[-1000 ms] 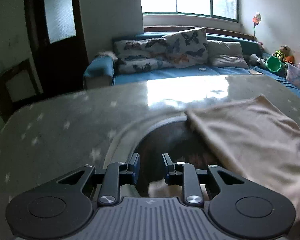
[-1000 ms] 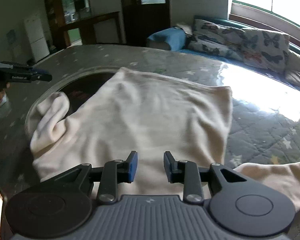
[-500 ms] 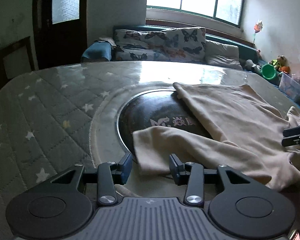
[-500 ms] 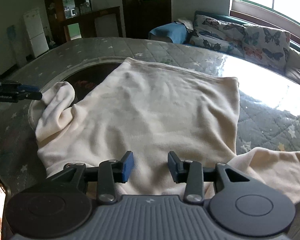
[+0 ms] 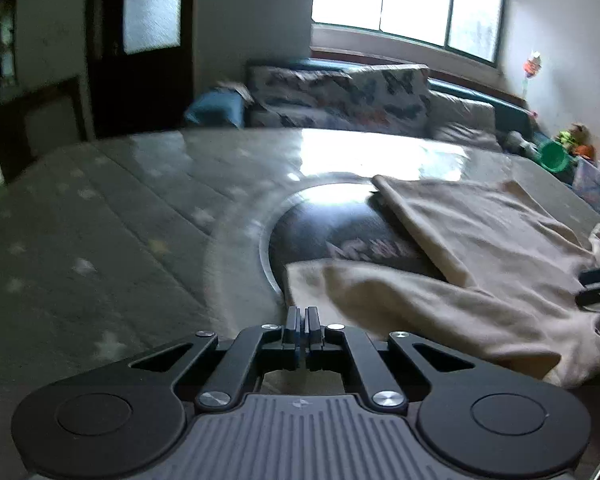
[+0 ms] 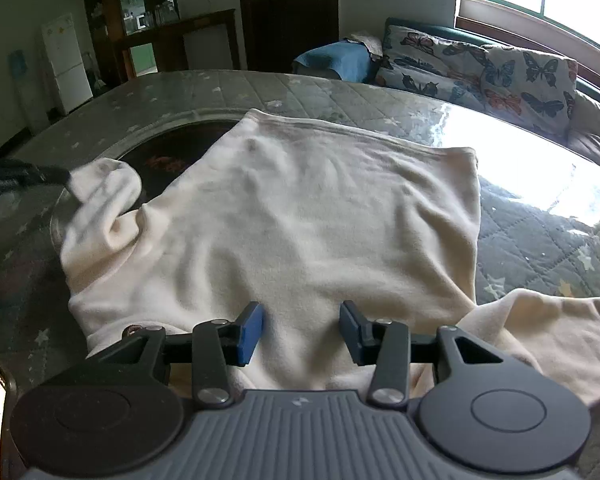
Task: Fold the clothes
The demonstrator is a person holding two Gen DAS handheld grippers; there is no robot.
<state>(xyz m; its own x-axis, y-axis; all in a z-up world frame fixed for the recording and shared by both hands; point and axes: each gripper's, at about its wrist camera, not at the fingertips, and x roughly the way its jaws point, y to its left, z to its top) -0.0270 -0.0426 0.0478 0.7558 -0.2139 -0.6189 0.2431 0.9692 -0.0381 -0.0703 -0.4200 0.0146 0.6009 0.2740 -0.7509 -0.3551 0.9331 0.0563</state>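
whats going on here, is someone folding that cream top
Yes, a person holding a claw in each hand is working on a cream sweatshirt spread over a quilted table. The left claw is shut at the cuff end of the left sleeve, which lies bunched over a dark round inset in the table; whether cloth is pinched is hard to tell. The right claw hangs over the near edge of the garment, jaws opening, nothing gripped. No fold is made yet.

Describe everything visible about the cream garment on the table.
The cream garment looks like soft, fleecy knit. Its body lies spread mostly flat and lightly wrinkled on the quilted, star-patterned table cover, partly over a dark round inset. One sleeve is bunched at the left tongs; another trails right. The right tongs, opening, hover over its near edge.
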